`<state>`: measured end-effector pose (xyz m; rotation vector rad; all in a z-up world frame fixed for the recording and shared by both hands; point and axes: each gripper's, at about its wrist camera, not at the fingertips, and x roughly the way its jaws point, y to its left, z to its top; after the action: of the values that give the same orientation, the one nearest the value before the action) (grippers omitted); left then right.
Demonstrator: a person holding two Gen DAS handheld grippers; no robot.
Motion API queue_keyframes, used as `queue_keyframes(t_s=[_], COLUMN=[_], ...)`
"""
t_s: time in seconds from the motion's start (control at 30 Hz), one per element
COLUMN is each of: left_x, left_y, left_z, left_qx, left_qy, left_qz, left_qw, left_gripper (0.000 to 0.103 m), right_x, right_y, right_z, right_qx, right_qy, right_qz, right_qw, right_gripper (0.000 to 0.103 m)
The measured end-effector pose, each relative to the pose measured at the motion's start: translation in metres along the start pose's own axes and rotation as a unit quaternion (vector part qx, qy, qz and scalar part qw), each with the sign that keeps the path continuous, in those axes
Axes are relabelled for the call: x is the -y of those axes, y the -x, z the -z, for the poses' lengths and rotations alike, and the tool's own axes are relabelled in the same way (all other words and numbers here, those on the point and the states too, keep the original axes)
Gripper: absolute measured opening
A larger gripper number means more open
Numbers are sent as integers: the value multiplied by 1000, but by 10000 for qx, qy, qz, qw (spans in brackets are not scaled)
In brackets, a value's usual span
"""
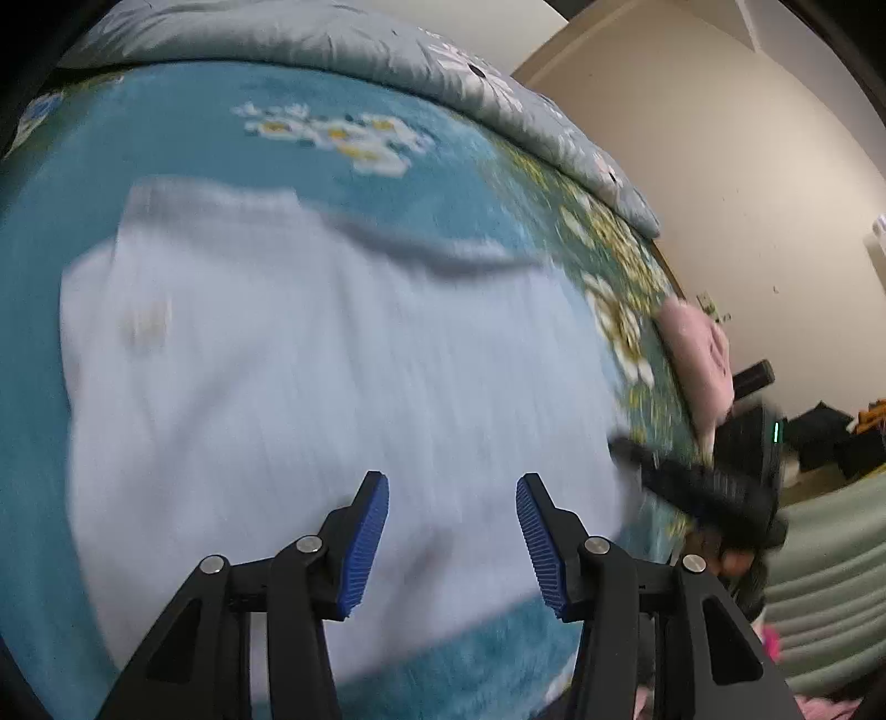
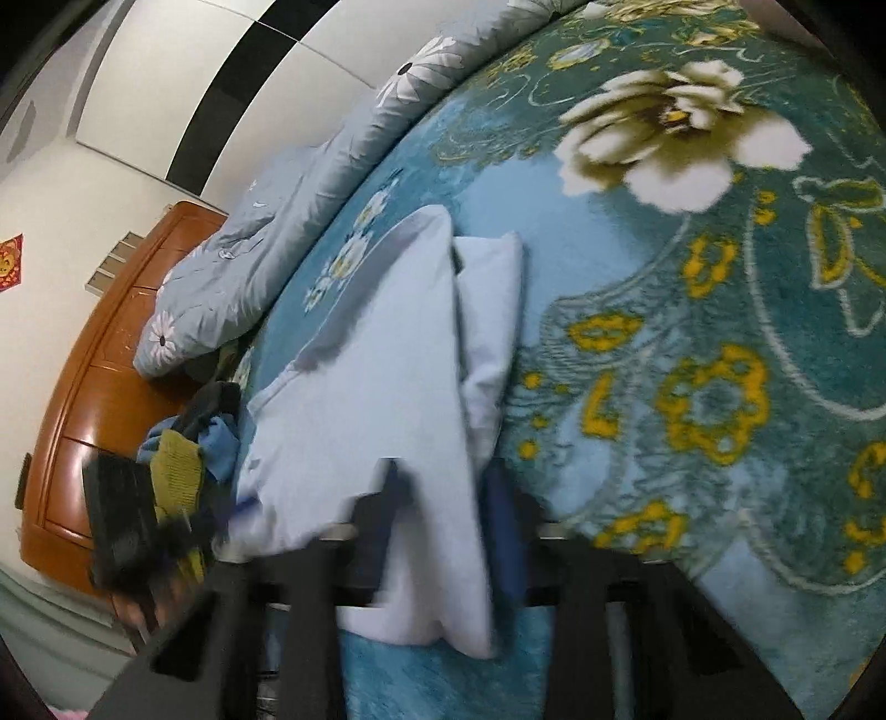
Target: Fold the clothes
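Observation:
A white garment [image 1: 310, 399] lies spread on a blue flowered blanket [image 1: 232, 138], blurred by motion. My left gripper [image 1: 452, 545] is open just above its near edge, blue pads apart, holding nothing. My right gripper [image 1: 703, 493] shows at the garment's right edge in the left wrist view. In the right wrist view the right gripper [image 2: 443, 531] has its jaws open around a fold of the white garment [image 2: 376, 399]; the fingers are blurred. The left gripper [image 2: 127, 531] shows at the lower left there.
A grey flowered quilt [image 1: 387, 50] is bunched along the far side of the bed. A pink item [image 1: 700, 354] sits at the bed's right edge. A pile of dark, yellow and blue clothes [image 2: 194, 437] lies by a wooden headboard [image 2: 94, 354].

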<state>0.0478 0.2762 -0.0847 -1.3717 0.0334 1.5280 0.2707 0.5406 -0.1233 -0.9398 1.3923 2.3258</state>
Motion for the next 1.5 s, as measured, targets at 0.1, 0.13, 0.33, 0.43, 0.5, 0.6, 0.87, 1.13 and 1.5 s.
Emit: queue_keyframes(t_s=[0.1,0.13,0.33,0.43,0.5,0.6,0.87,1.13,1.5], left_x=[-2,-1,-13,-49,-76,-114,-159,-99,-77], left_y=[-20,-19,28,66,92,119,138,108,55], left_z=[26,29,37,42,47,68,113,82,62], left_qx=[-210,-98,419,876,1175,1429,1524,1319,760], left_qy=[71,46,165,596,923,1374,2062,1200,1309], left_qz=[135,124,551,360,211,-110,-112,487,492], left_qw=[9997,9999,9975,9937,9885,9801,9665,9828,9873], left_gripper=[52,52,52,52,52,53,53,60,10], right_x=[-15,-21,-114,-183,-221,-266,-267,-229,-129], right_y=[-2,-2,4,-16,-42,-86,-180,-100,-45], right_z=[-7,-9,-28,-17,7,44,107,77,46], right_qx=[0,10,208,133,-68,-481,-1851,-895,-318], right_qy=[79,120,1150,2104,2707,3403,3194,2832,1289], right_qz=[149,203,403,436,347,185,-163,-401,-80], right_qw=[9999,9997,9923,9766,9620,9389,9292,9540,9911], right_gripper=[10,9,9,9,9,8,15,39,40])
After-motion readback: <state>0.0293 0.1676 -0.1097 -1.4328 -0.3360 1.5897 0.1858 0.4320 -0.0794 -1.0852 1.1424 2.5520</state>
